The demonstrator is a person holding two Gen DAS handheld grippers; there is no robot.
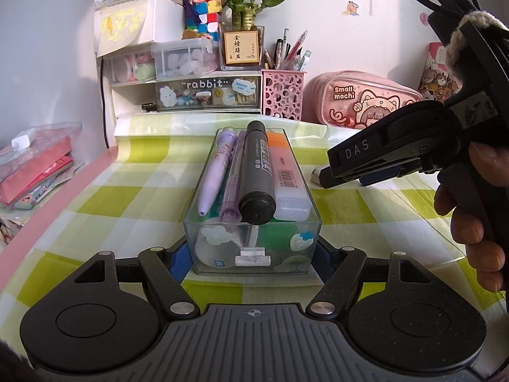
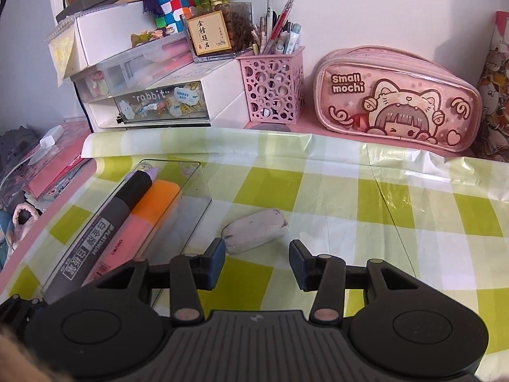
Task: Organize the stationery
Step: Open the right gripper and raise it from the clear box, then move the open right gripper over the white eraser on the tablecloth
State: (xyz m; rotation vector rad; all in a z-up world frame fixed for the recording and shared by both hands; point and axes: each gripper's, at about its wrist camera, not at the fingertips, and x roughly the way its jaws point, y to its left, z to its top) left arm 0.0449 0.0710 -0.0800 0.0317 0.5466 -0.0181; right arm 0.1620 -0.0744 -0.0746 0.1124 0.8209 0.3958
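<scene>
1. Right at the left tongs [image 1: 251, 256] sits a clear plastic tray [image 1: 313, 222], its near end wall between the two blue pads, which stand against its corners; whether they actually squeeze it I cannot tell.
2. Inside the tray lie a lilac pen [image 1: 213, 172], a thinner purple pen [image 1: 233, 175], a thick grey marker [image 1: 257, 172] and an orange-capped highlighter [image 1: 286, 175], side by side on top of other small items seen through the wall. All four run lengthwise, straight away from the left tongs; the marker's flat butt end faces those tongs.
3. Right tongs [image 2: 257, 262] hang spread wide above the green-checked tabletop [image 2: 350, 222], gripping nothing.
4. Just ahead of the right tongs, slightly toward their left finger, a worn grey-white eraser [image 2: 254, 230] lies loose on the cloth. Its long axis slants from near-left to far-right. It sits outside the tray, just beside the tray's right wall.
5. From the left tongs' view, the right tongs come in from the right, dipped toward the cloth beside the tray and covering most of the eraser.
6. Far beyond both tongs stand a pink perforated pen cup [image 2: 273, 89] full of pens, a pink "Small mochi" pencil case [image 2: 397, 98], and white drawers [image 2: 152, 102] marked "rabbit".
</scene>
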